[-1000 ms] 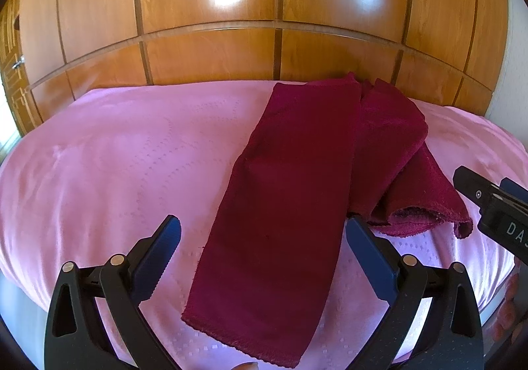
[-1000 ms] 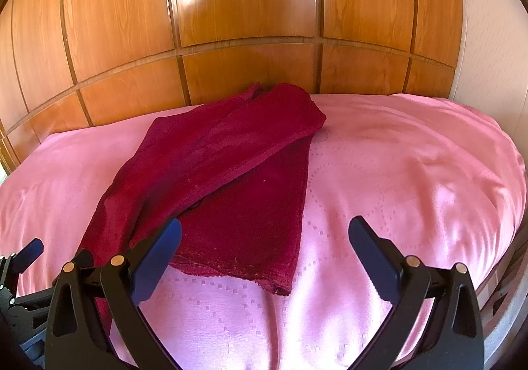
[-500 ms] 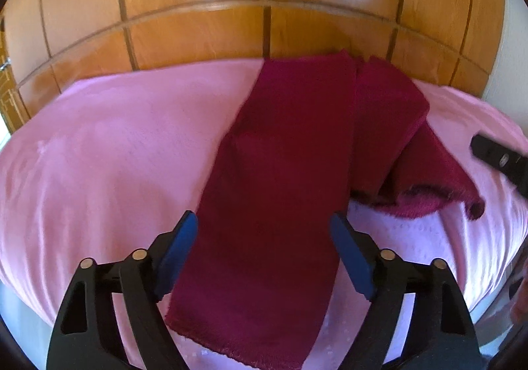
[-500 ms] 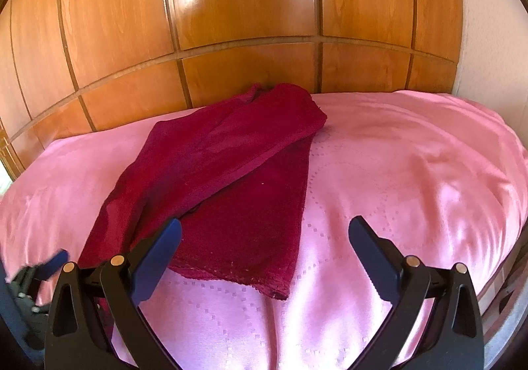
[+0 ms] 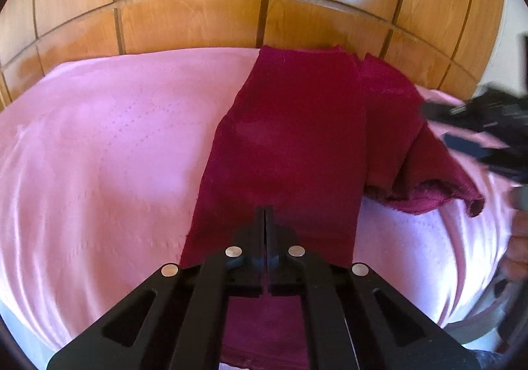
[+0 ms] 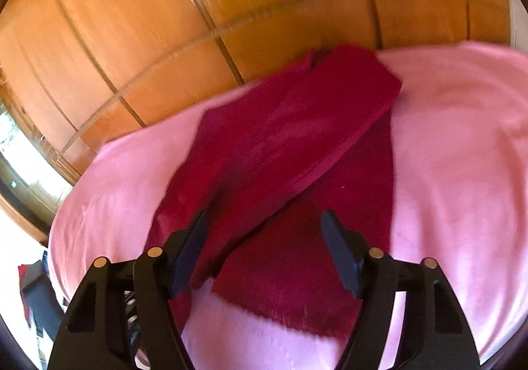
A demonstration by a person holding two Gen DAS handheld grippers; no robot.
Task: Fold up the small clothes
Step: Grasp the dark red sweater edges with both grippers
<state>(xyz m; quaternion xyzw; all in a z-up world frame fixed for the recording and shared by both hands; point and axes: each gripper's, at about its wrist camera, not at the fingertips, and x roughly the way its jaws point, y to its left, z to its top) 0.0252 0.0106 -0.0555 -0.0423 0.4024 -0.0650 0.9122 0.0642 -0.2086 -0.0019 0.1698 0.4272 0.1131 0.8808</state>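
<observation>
A dark red garment point(image 5: 297, 139) lies on the pink bed cover point(image 5: 109, 145), one long leg running toward me and the other bunched to the right. My left gripper point(image 5: 265, 215) is shut over the near part of the long leg; whether cloth is pinched between the jaws is hidden. In the right wrist view the garment point(image 6: 280, 152) lies spread, and my right gripper point(image 6: 264, 244) is open just above its near hem. The right gripper also shows blurred at the right edge of the left wrist view point(image 5: 478, 125).
A glossy wooden panelled wall point(image 5: 198, 7) stands right behind the bed. The bed's near edge curves below both grippers. At the lower left of the right wrist view, dark objects point(image 6: 36, 297) sit on the floor beside the bed.
My left gripper moved forward over the long leg and closed. My right gripper swung in over the garment's near hem, tilting, and stays open.
</observation>
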